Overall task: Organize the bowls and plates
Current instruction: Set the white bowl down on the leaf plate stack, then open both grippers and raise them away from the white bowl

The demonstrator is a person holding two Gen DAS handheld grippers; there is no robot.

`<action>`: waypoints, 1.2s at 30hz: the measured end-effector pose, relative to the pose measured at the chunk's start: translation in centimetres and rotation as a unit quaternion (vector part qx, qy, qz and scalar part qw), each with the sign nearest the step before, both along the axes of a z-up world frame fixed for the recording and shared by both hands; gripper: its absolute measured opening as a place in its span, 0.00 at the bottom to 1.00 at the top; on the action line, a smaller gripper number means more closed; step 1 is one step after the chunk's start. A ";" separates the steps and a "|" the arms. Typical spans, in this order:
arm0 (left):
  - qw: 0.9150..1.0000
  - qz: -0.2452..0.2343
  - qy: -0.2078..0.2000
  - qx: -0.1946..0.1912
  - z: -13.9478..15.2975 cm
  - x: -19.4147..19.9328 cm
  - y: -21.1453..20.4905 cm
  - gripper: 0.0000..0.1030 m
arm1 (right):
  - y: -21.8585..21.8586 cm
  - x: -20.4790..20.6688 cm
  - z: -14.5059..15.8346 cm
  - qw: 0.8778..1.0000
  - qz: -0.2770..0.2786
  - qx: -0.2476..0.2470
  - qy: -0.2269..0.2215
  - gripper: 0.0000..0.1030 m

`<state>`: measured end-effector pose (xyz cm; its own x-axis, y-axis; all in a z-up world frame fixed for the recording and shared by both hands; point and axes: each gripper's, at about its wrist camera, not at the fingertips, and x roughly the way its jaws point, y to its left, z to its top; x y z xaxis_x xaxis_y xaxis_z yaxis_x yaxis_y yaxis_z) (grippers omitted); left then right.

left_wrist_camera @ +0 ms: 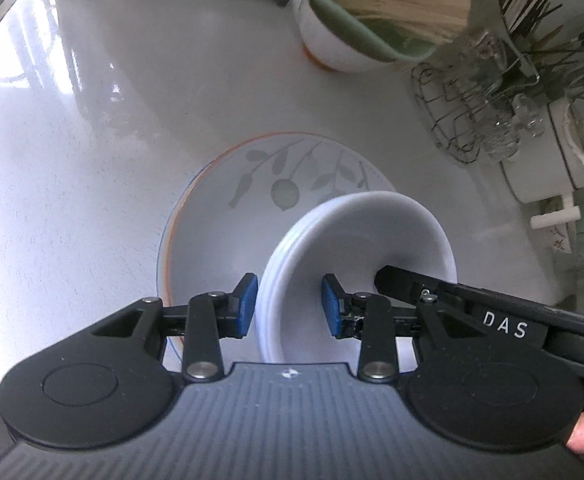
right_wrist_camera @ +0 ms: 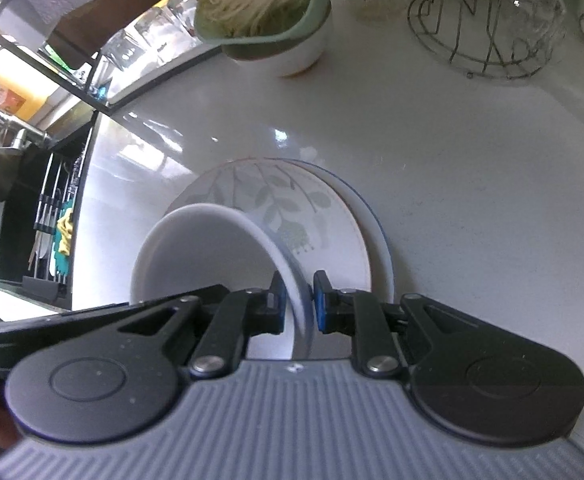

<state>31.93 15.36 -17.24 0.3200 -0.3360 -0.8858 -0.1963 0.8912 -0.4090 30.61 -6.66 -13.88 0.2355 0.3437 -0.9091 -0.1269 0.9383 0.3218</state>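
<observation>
**Two grippers share one stack of bowls**

Left gripper (left_wrist_camera: 290, 304) and right gripper (right_wrist_camera: 296, 302) each pinch opposite rims of the stacked white bowls (left_wrist_camera: 355, 240), held tilted just above patterned plates (right_wrist_camera: 292, 200) on the white counter (left_wrist_camera: 112, 120).

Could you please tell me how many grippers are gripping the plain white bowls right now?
2. The left gripper clamps one side of the white bowls' rim, the right gripper the opposite side, above the leaf-patterned plate. The bowls look stacked; their number is unclear.
</observation>
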 end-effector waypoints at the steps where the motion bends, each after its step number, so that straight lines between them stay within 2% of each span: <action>1: 1.000 -0.002 0.001 0.002 -0.2 0.1 0.0 0.38 | 0.1 0.0 -0.3 1.000 0.000 0.000 0.001 0.18; 6: 1.000 -0.005 -0.001 -0.001 -0.3 0.7 0.6 0.38 | 0.2 0.1 -0.8 1.000 -0.012 0.005 0.004 0.18; 9: 1.000 -0.016 -0.013 0.009 0.2 0.8 0.7 0.38 | 0.2 0.1 -0.7 1.000 -0.022 0.004 -0.002 0.18; 13: 0.999 -0.033 -0.019 0.023 1.3 0.8 0.8 0.47 | 0.0 -0.2 0.2 1.000 -0.026 0.003 -0.017 0.18; 16: 0.998 -0.037 -0.037 0.046 3.0 0.1 1.1 0.50 | -0.1 -0.7 1.5 0.999 -0.019 -0.002 -0.034 0.20; 18: 0.997 -0.042 -0.049 0.051 4.2 -0.4 1.2 0.50 | -0.4 -1.0 2.5 0.999 -0.019 -0.001 -0.049 0.28; 25: 0.992 -0.048 -0.098 0.058 9.4 -2.7 1.3 0.50 | -2.0 -3.0 6.1 0.994 -0.030 0.020 -0.106 0.28; 29: 0.985 -0.045 -0.144 0.086 12.7 -4.6 0.6 0.50 | -3.1 -4.5 8.5 0.988 -0.031 0.032 -0.146 0.28; 34: 0.977 -0.024 -0.190 0.092 16.1 -7.9 -1.4 0.54 | -4.6 -7.5 11.5 0.979 -0.015 0.052 -0.194 0.29; 36: 0.976 -0.013 -0.196 0.099 16.9 -9.5 -2.5 0.54 | -5.2 -8.9 12.6 0.975 -0.007 0.051 -0.216 0.29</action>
<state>22.44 12.91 -0.34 0.6405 -0.1828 -0.7459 -0.0361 0.9630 -0.2670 21.67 -11.84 -1.30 0.5945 0.4218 -0.6846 -0.2591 0.9065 0.3334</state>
